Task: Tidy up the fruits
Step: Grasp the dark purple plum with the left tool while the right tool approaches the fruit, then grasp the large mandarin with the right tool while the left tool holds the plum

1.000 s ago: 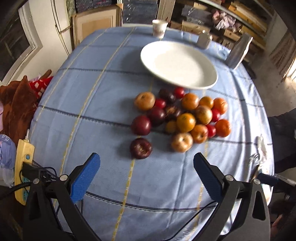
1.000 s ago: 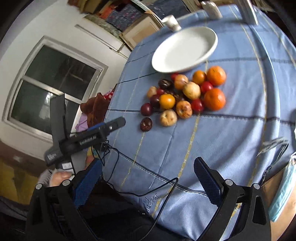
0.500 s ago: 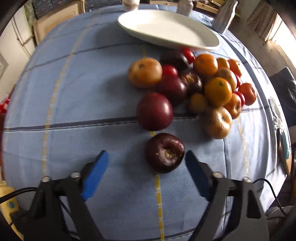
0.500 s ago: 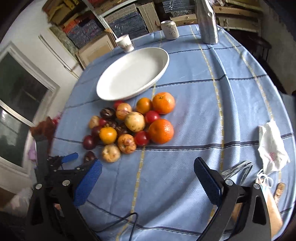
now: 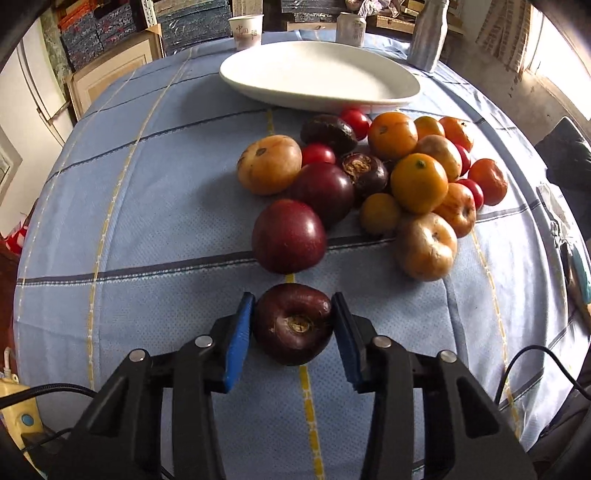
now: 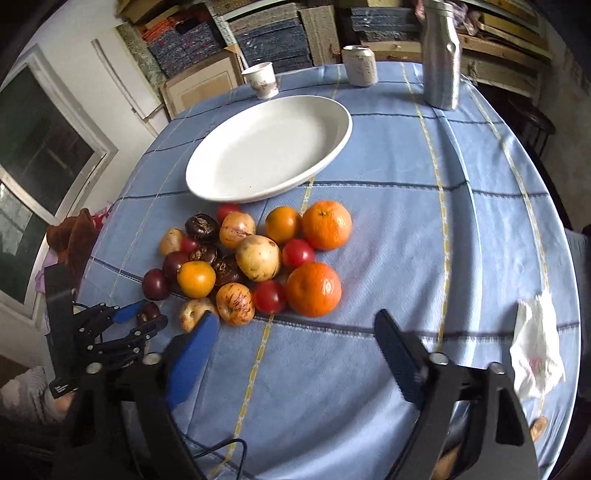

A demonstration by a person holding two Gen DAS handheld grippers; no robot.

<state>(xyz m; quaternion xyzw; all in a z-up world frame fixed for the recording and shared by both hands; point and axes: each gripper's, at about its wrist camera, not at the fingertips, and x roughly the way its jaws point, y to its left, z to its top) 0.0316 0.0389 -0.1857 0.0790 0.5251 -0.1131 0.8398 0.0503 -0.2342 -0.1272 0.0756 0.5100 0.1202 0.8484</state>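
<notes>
Blue left gripper [image 5: 293, 324] fingers [image 5: 240, 334] closing around dark fruit [image 5: 294, 325].

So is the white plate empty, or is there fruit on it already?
Empty. The plate shows a bare white surface in both views; all the fruit lies on the cloth in front of it.

Very little writing shows. A white paper cup [image 5: 246, 31] at the far edge of the round table carries a small block of red printed marks on its side, seemingly Chinese characters, too small to read; the same cup [image 6: 261, 82] shows faint reddish print from the right wrist view. A pale drinks can [image 6: 359, 65] beside it bears grey patterned printing that cannot be made out. A crumpled white wrapper [image 6: 537, 352] has a faint pink mark, unreadable.
</notes>
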